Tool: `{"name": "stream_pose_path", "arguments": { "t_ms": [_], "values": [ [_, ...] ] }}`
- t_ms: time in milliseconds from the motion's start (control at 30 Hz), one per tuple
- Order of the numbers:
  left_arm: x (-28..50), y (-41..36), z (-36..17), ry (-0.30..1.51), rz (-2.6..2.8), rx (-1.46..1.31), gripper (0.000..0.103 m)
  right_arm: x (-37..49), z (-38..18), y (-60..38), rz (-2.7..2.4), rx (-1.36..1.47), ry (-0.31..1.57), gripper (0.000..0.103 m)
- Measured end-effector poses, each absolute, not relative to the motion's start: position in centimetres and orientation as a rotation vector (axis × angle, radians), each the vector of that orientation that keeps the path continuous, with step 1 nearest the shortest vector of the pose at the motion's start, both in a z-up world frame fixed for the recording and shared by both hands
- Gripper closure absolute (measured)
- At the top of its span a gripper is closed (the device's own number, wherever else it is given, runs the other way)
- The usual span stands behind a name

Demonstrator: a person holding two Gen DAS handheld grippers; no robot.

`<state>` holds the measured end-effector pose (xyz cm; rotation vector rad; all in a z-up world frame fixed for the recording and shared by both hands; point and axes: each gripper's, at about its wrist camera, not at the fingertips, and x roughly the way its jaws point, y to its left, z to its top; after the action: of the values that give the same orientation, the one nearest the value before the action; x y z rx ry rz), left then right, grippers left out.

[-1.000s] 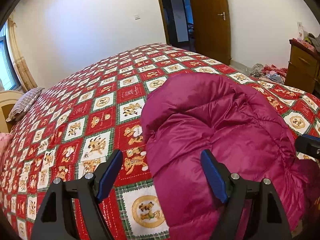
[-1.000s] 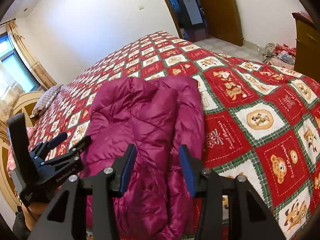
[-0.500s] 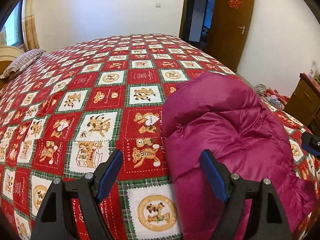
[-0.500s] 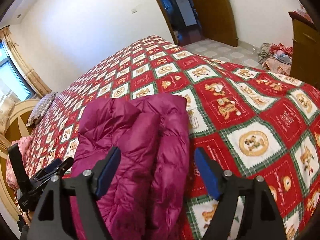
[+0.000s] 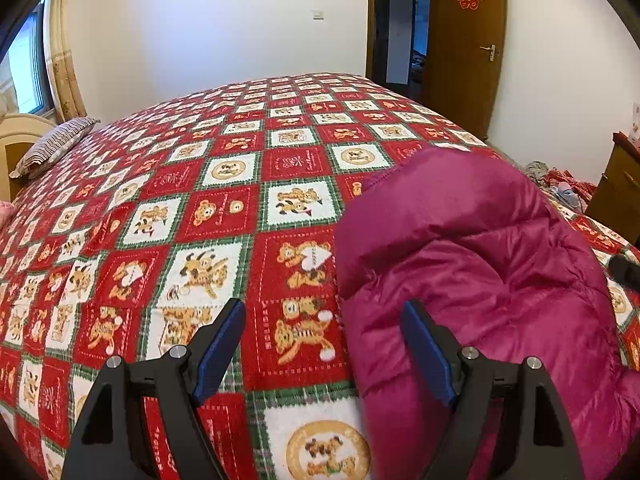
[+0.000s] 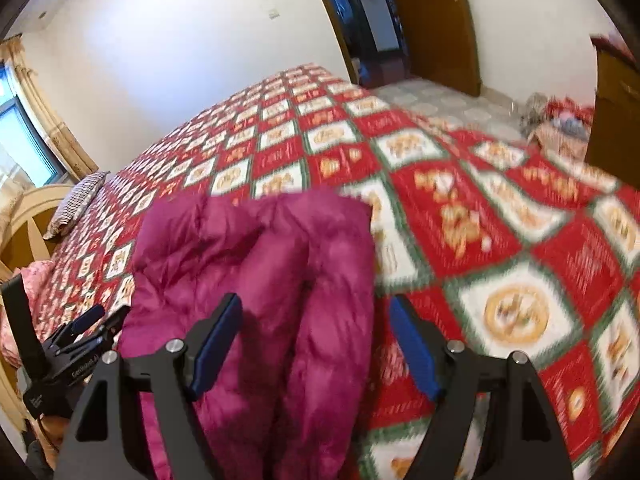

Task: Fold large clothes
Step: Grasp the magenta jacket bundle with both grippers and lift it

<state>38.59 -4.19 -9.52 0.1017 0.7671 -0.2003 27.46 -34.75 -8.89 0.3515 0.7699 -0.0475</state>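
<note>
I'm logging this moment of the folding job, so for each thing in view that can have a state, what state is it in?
Jacket: folded lengthwise, lying on the bed, not gripped.
Left gripper: jaws open, empty, beside the jacket.
Right gripper: jaws just opened wide, pads clear of the jacket below.
Door: open.
Bedspread: spread flat.
Pillow: at the headboard.
</note>
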Motion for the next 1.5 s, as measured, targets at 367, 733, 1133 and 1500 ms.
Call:
{"name": "stream_pose_path", "arguments": {
  "t_ms": [367,733,1133,1500],
  "values": [
    [43.7,-8.0,-9.5,0.797,-0.098,0.127,0.022,37.1,-9.3,-30.3,-0.049,0.075,0.822,0.051],
    [45.2,-10.4,-12.2,0.793,-0.065,0.206,0.022,38.2,-14.8,-31.8,-0.059,0.133,0.878,0.054],
    [46.0,-12.1,-13.8,0.777,-0.058,0.263,0.022,39.3,-15.8,-31.5,-0.093,0.084,0.883,0.054],
    [44.0,-10.5,-12.2,0.830,-0.090,0.253,0.019,38.9,-14.6,-30.9,-0.136,0.003,0.930,0.023]
  ]
}}
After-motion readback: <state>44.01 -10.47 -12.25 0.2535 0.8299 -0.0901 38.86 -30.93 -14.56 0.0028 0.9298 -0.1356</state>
